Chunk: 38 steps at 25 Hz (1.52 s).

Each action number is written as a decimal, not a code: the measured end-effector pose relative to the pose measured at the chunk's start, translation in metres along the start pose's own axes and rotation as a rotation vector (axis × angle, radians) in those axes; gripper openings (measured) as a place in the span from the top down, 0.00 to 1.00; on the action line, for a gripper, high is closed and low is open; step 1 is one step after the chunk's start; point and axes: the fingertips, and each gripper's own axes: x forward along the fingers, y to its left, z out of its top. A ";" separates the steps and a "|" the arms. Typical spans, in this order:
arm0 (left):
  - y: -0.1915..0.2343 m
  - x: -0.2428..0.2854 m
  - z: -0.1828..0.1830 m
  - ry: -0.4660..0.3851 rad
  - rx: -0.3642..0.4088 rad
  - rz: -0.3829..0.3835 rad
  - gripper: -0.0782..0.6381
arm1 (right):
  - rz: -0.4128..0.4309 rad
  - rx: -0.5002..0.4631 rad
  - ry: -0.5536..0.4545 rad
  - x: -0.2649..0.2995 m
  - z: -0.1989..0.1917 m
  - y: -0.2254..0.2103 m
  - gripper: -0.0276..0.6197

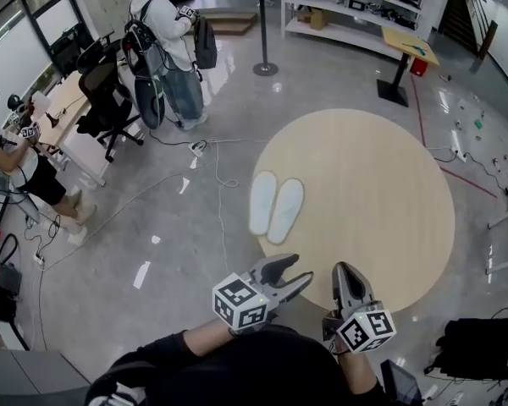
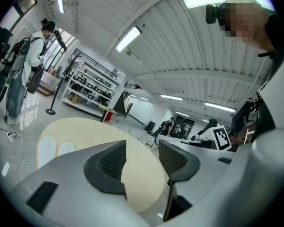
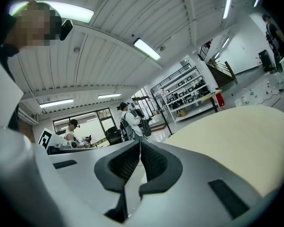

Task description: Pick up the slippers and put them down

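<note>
A pair of white slippers (image 1: 275, 205) lies side by side, soles up or flat, near the left edge of a round beige mat (image 1: 381, 201) on the floor. In the left gripper view the slippers (image 2: 54, 148) show pale at the mat's left edge, well ahead of the jaws. My left gripper (image 1: 289, 276) is held up close to my body, short of the mat's near edge, open with nothing between its fingers (image 2: 142, 157). My right gripper (image 1: 349, 279) hangs beside it over the mat's near rim, shut and empty (image 3: 140, 150).
A person with a backpack (image 1: 165, 41) stands at the back left beside an office chair (image 1: 106, 100); another sits at a desk (image 1: 17, 159) at far left. Cables (image 1: 212, 155) trail over the grey floor. A stanchion pole (image 1: 264, 24), shelving (image 1: 356, 2) and a small table (image 1: 406, 49) stand behind the mat.
</note>
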 end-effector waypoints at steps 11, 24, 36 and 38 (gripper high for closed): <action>-0.094 -0.044 -0.045 0.020 0.083 -0.018 0.61 | -0.010 -0.108 -0.066 -0.108 -0.016 0.049 0.93; -0.147 -0.035 -0.061 0.038 0.131 -0.064 0.61 | -0.042 -0.171 -0.106 -0.167 -0.010 0.050 0.93; -0.167 -0.027 -0.070 0.058 0.153 -0.057 0.61 | -0.074 -0.190 -0.123 -0.191 -0.003 0.042 0.93; -0.165 -0.026 -0.071 0.060 0.152 -0.053 0.61 | -0.075 -0.185 -0.122 -0.190 -0.005 0.039 0.93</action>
